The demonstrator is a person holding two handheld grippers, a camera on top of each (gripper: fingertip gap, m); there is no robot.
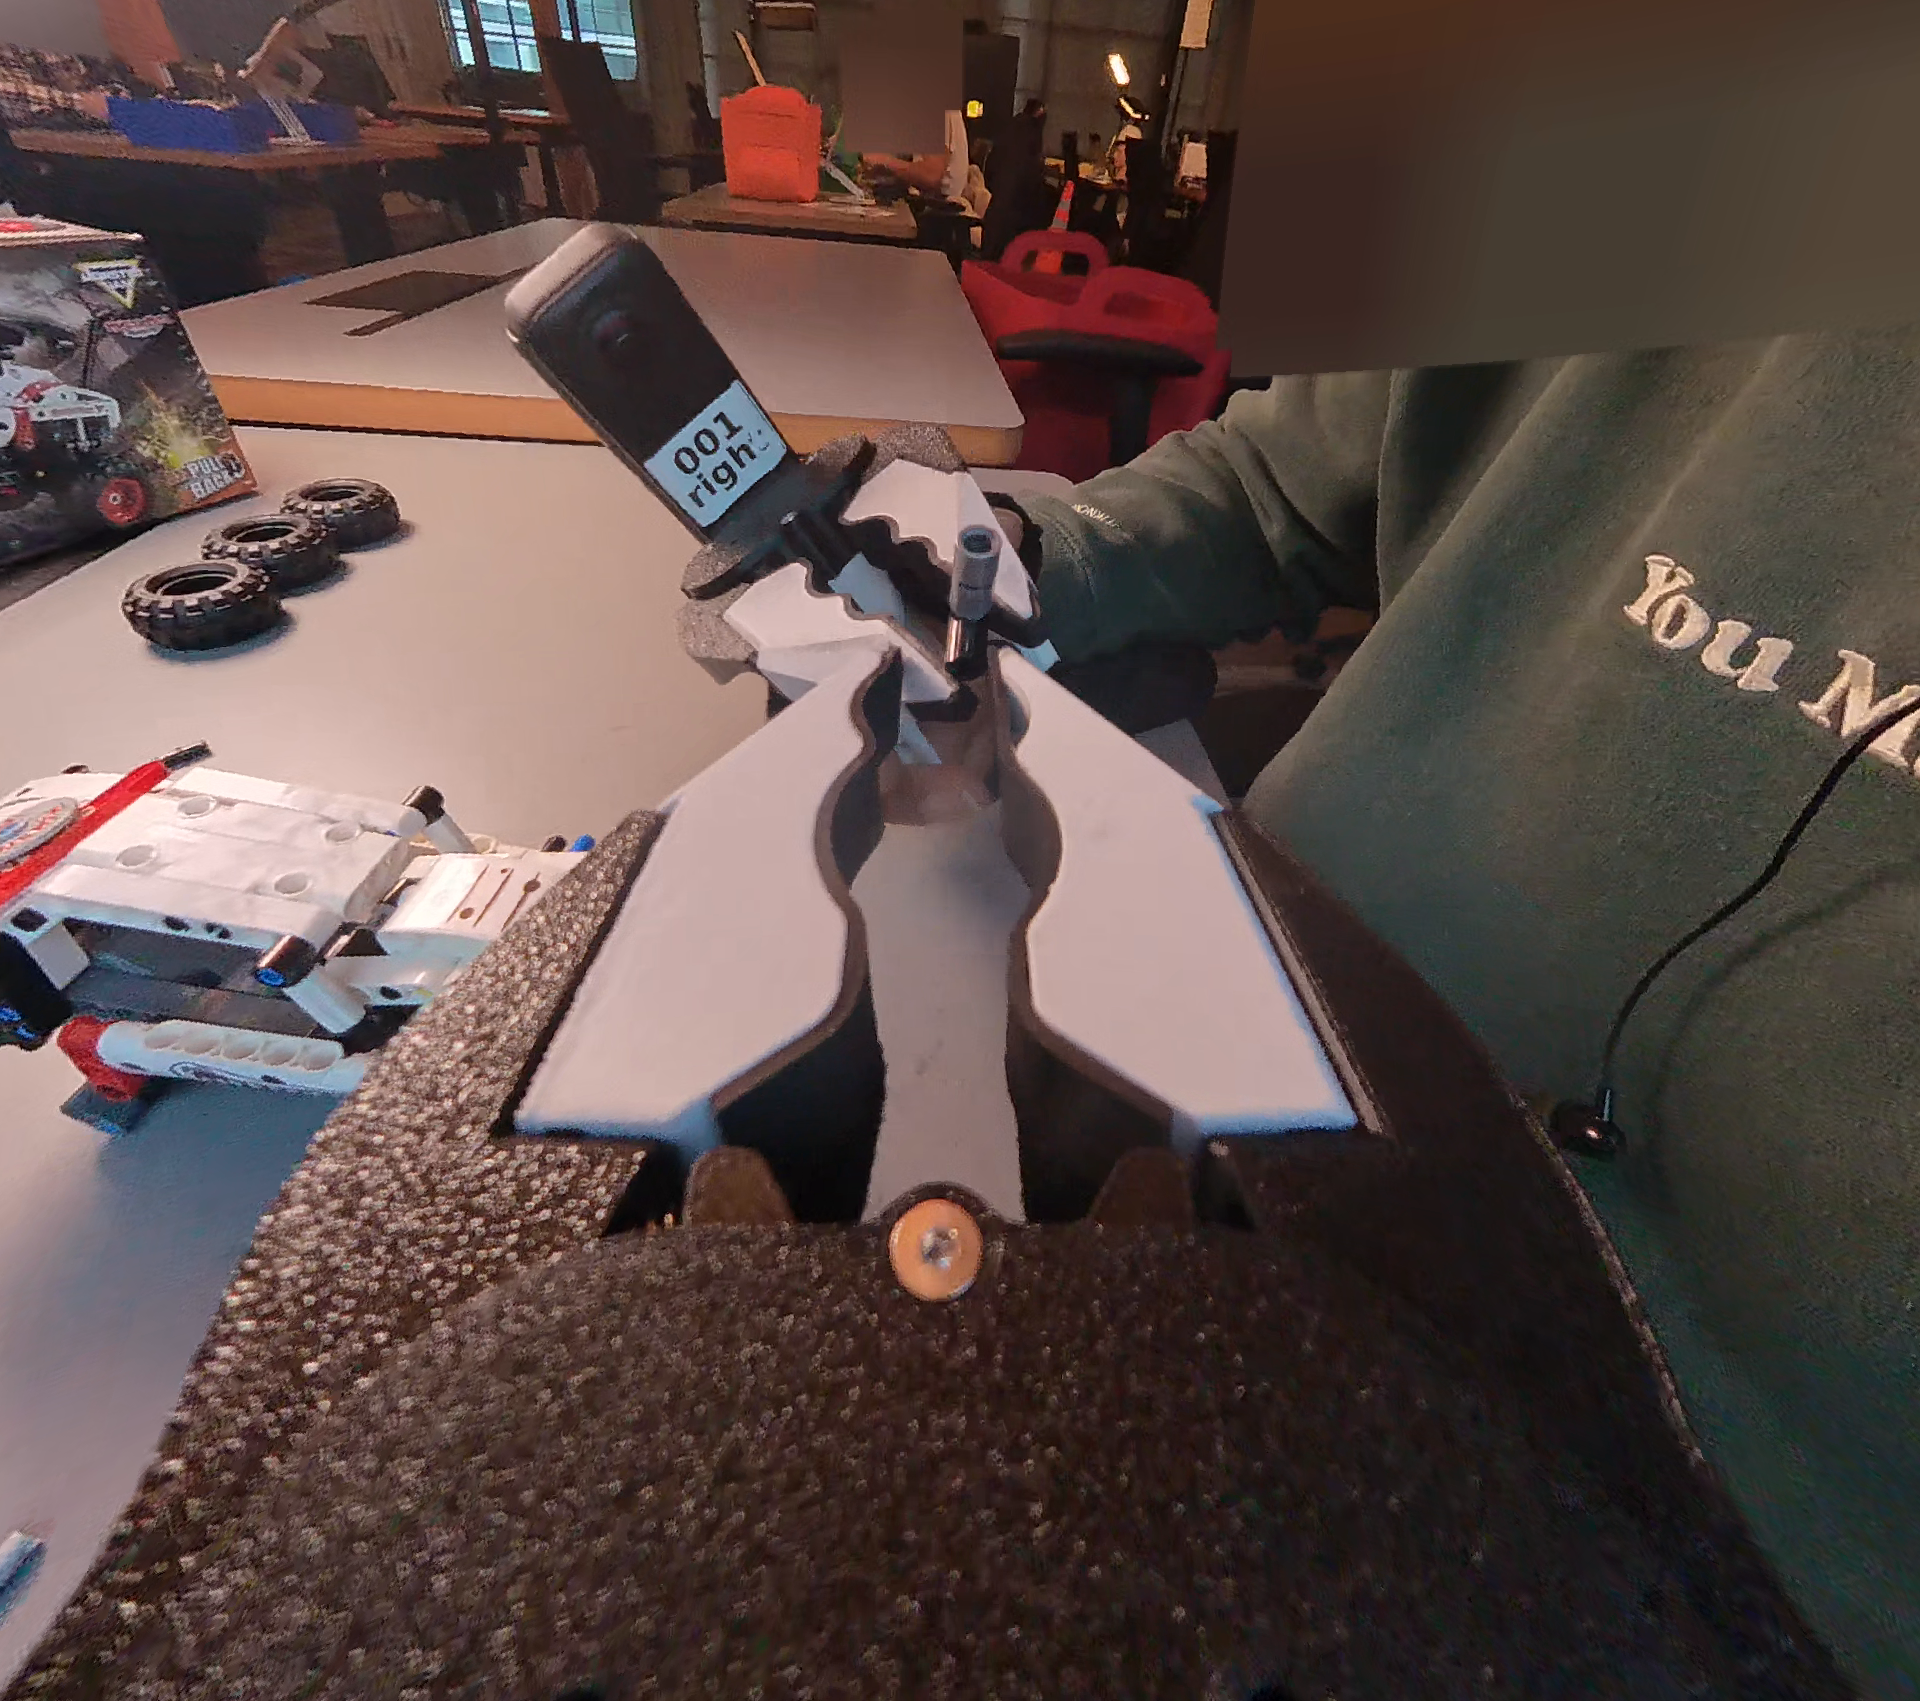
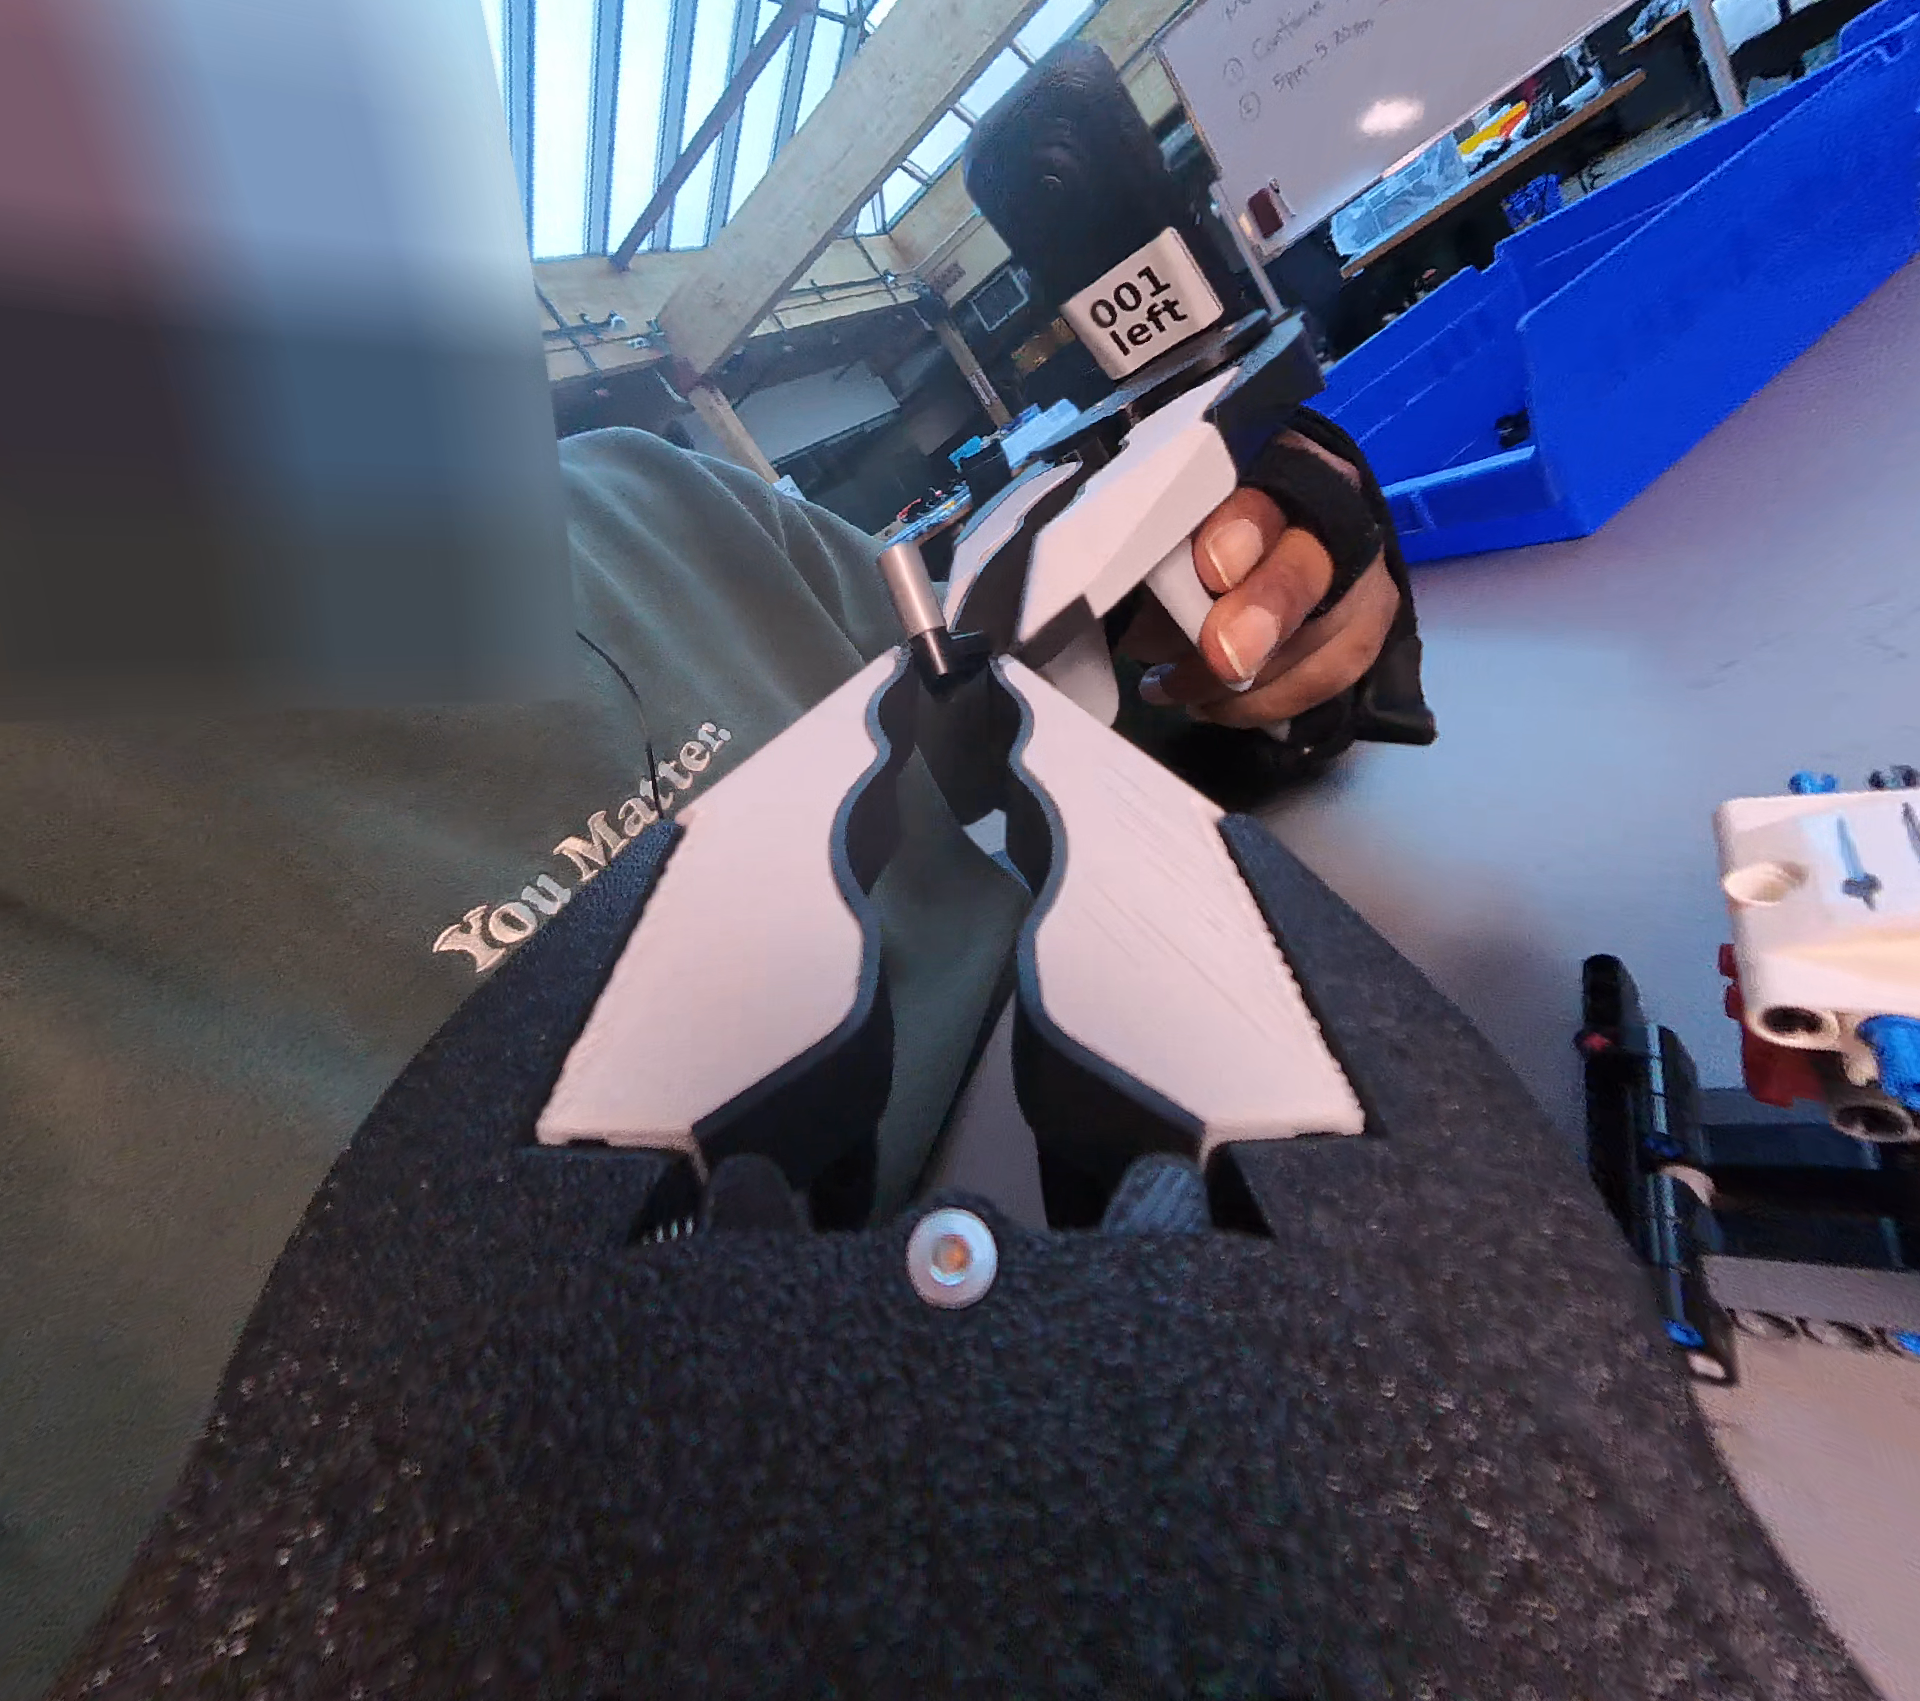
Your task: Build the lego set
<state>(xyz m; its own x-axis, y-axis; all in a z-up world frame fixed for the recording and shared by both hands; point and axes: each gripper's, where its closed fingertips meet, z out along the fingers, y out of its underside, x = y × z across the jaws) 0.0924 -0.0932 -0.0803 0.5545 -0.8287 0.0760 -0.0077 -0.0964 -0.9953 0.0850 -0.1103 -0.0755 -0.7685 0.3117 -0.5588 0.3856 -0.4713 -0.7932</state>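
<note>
The person in the green sweatshirt (image 1: 1558,716) is holding both tools up in front of the chest, tips meeting in the air above the grey table (image 1: 468,695), probably so that a tiny part can be joined or passed where both cameras catch it. The left gripper (image 1: 940,664) and the right gripper (image 2: 948,664) are each nearly shut, white fingers (image 1: 727,924) converging at the tips around a small grey cylindrical piece on a black angled connector (image 2: 925,612); which one is actually pinching it, I cannot tell. The half-built white, black and red toy truck (image 1: 229,913) is lying on the table to the left, well apart from the tips. Three black knobbly rubber tyres (image 1: 265,550) are waiting in a row near the printed cardboard box (image 1: 83,384), seemingly laid out for later.
</note>
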